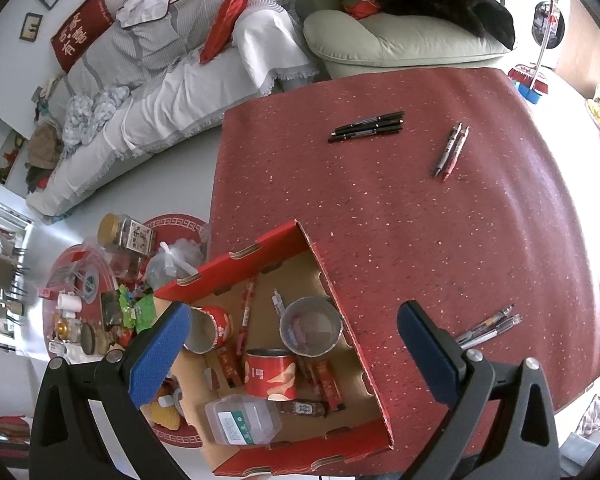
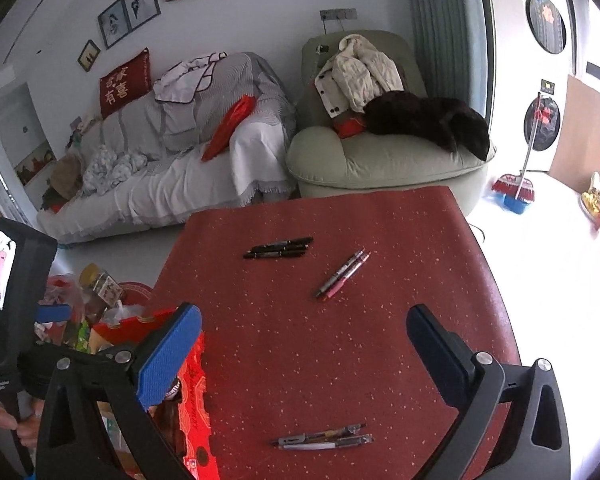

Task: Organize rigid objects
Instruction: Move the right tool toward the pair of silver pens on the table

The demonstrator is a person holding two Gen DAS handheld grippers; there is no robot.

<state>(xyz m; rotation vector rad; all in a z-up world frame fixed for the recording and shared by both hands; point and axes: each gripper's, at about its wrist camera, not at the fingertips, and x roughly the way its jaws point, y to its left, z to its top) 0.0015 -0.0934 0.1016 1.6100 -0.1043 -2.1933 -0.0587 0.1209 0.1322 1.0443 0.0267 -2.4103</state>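
Observation:
A red cardboard box (image 1: 340, 292) stands open at the left edge of the red table (image 1: 420, 200). Inside lie red cans (image 1: 271, 374), a grey-lined can (image 1: 311, 326), a clear bottle (image 1: 242, 420) and pens. On the table lie three groups of pens: black ones (image 1: 367, 126) (image 2: 278, 248), two red and dark ones (image 1: 452, 151) (image 2: 343, 274), and clear ones (image 1: 490, 326) (image 2: 324, 438). My left gripper (image 1: 296, 340) is open and empty above the box. My right gripper (image 2: 306, 344) is open and empty above the table, just beyond the clear pens. The box (image 2: 192, 384) sits at its left.
A low round red table (image 1: 80, 304) crowded with jars, bags and snacks stands left of the box. A grey-covered sofa (image 2: 160, 176) and a green armchair (image 2: 380, 160) stand beyond the table. The left gripper's body (image 2: 16, 292) shows at the left of the right wrist view.

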